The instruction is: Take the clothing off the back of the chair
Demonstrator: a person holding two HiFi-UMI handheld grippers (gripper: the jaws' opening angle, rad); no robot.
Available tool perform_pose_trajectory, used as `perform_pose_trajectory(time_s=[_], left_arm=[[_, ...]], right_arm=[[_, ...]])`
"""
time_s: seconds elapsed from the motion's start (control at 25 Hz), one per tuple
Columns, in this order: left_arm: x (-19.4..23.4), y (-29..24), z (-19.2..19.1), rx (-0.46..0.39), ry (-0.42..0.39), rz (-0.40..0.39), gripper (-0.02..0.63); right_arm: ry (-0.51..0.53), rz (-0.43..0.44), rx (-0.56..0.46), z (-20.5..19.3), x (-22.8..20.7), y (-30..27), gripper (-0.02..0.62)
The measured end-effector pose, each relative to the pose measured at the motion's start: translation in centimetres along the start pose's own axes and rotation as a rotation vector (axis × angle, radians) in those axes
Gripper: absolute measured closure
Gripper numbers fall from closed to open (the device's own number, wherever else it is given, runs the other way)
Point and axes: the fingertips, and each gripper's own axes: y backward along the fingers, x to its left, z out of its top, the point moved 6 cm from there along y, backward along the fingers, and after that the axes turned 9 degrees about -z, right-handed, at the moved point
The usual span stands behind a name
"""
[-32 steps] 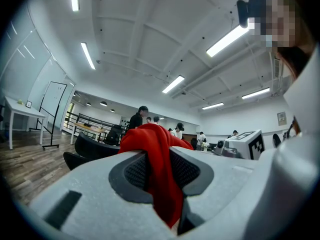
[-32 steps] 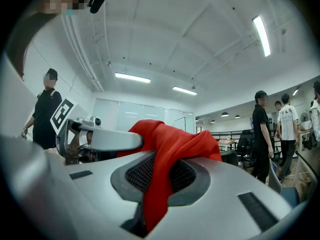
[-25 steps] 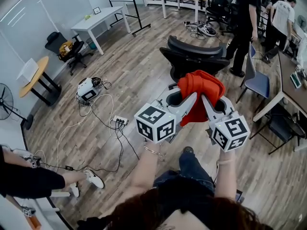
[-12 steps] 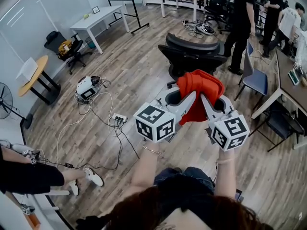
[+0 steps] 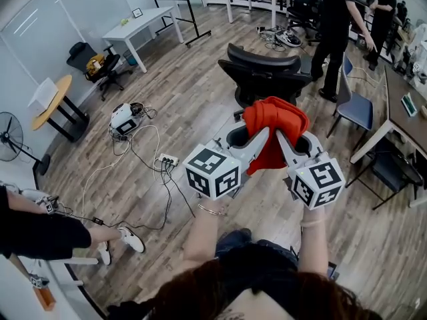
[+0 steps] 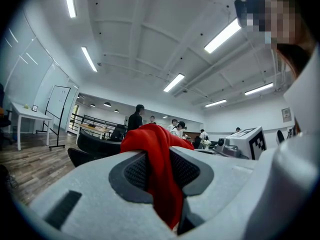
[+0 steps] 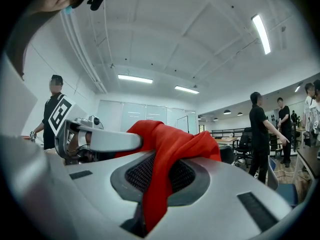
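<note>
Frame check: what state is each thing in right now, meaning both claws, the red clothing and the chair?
left claw: shut on the red clothing.
right claw: shut on the red clothing.
red clothing: bunched, held up between both claws, not on the chair back.
black office chair: upright, its back bare.

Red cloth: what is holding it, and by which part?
The left gripper and the right gripper each pinch a bunched fold of the red cloth, side by side.
</note>
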Motion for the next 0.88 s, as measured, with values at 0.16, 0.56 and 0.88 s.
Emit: perform_pose_trajectory(time_s=[0.16,0.56,0.88], left_arm=[[-1.9,0.3,0.1,0.001,-0.009,0.012,0.505],[-5.9,1.1,-0.6,0.0,-0.001,0.035,0.503],[-7.7,1.8,-0.9,-0.004,0.012,0.045,0.503]], right_arm=[[-0.001,0.012,-0.004,0.3,0.1,1.7,0.543],[-0.009,0.039,0.011,0.4,0.6,5.7,0.543],[-0.013,0.052,0.02,0.3,1.1,7.4,0.543]])
